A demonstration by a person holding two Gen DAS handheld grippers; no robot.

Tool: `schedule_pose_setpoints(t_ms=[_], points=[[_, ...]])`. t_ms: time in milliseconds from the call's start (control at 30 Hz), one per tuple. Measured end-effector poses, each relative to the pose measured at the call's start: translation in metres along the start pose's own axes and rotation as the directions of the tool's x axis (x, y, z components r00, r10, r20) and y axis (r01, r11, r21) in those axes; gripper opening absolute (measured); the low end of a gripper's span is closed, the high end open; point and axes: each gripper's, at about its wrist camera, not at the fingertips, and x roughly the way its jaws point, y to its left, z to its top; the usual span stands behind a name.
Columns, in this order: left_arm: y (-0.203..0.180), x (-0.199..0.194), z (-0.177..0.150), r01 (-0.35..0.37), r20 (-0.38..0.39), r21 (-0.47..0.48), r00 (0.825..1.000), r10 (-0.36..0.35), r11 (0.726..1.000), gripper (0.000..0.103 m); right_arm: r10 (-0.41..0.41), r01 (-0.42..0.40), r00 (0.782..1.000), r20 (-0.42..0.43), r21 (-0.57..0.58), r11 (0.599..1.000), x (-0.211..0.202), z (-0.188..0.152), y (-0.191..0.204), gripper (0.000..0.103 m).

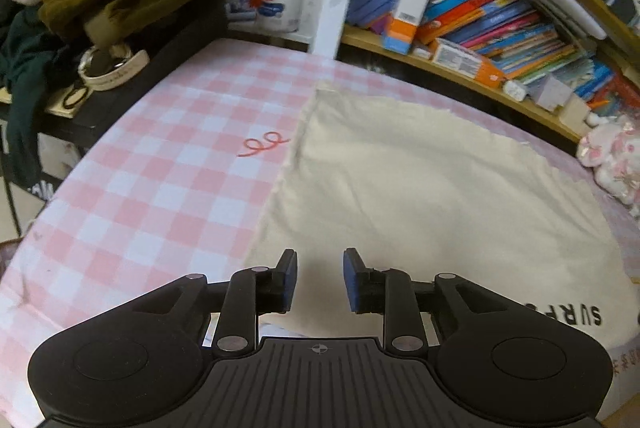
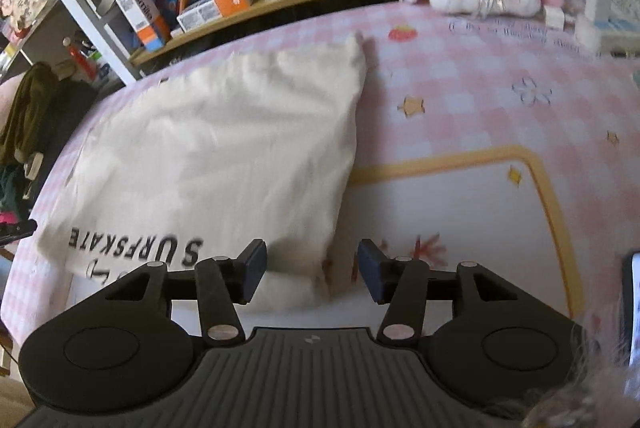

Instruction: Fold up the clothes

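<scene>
- Cream garment (image 1: 420, 188) lies folded flat on the pink checked cover (image 1: 160, 180), beyond and under both jaws
- Left gripper (image 1: 320, 278) is parted, holding nothing
- Right gripper (image 2: 312, 268) is parted wider over the garment's near corner, likely just released

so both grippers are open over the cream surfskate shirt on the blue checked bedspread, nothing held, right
Not quite: the bedspread is pink and white checked, not blue, as the left wrist view shows. The rest holds: the left gripper and right gripper are open and empty over the cream shirt.
</scene>
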Motion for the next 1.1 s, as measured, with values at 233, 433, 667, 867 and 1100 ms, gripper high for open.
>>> schedule_pose_setpoints(t_ms=[233,433,667,867,1100], points=[[-0.004,0.005,-0.002,0.034,0.003,0.027,0.999,-0.035,0.999,0.026,-0.012,0.010,0.998,0.064,0.035,0.999,-0.015,-0.010,0.007,0.018],[-0.003,-0.001,-0.010,0.085,0.014,0.055,0.996,-0.085,0.995,0.031,-0.098,0.086,0.987,0.123,0.100,0.991,-0.032,-0.013,0.009,0.027],[-0.008,0.001,-0.019,0.112,0.012,0.116,0.993,-0.115,0.987,0.033,-0.086,0.055,0.990,0.114,0.252,0.966,-0.035,-0.021,0.005,0.046],[-0.019,-0.003,-0.024,0.111,0.021,0.228,0.993,-0.119,0.967,0.033,-0.100,0.045,0.984,0.150,0.336,0.941,-0.021,-0.015,0.014,0.047],[-0.011,0.008,-0.025,0.116,-0.033,0.203,0.993,-0.111,0.972,0.033,-0.079,0.063,0.993,0.091,0.169,0.984,-0.007,-0.001,0.028,0.001]])
